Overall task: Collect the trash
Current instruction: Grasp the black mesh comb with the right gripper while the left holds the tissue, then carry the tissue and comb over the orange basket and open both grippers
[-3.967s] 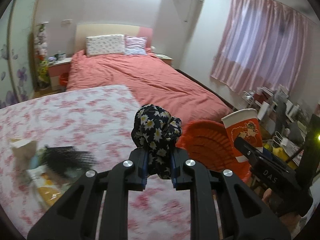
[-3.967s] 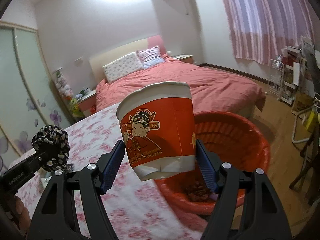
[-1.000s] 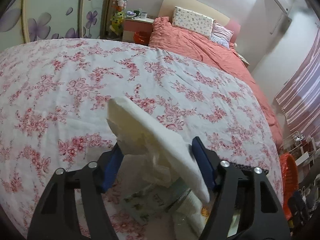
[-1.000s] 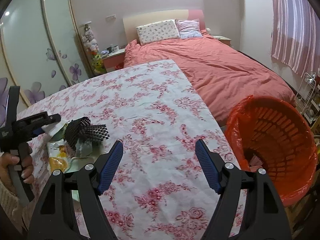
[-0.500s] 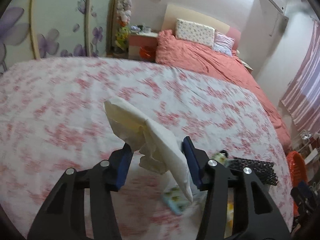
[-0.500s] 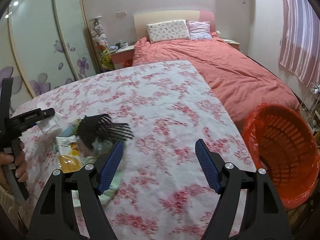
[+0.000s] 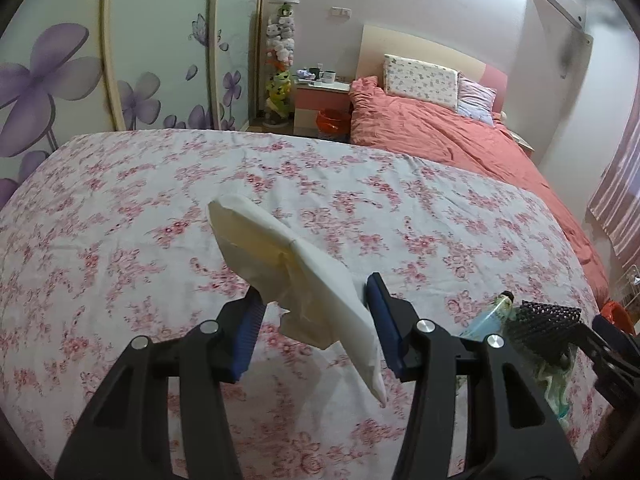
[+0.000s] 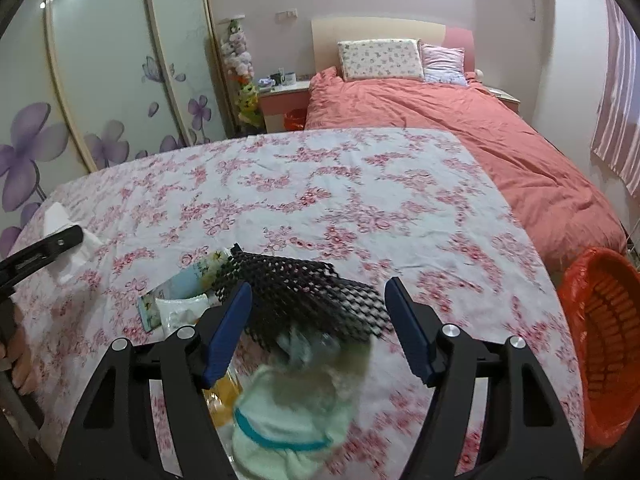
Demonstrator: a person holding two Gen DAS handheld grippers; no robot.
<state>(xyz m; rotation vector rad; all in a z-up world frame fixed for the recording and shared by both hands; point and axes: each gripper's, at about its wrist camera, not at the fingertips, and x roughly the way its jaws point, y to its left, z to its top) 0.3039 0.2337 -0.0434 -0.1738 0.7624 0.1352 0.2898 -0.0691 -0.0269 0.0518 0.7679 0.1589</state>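
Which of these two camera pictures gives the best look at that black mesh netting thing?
The right wrist view: the black mesh netting lies there large and central on the trash pile, just beyond the open right hand-held gripper. The left wrist view catches it only small, at the right edge.

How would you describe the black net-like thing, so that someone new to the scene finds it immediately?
Find the flowered bedspread, then the small heap of litter near its front edge, just ahead of the open right gripper. The black mesh sleeve lies on top of that heap; it alone is dark and full of holes, while the wrappers under it are pale.
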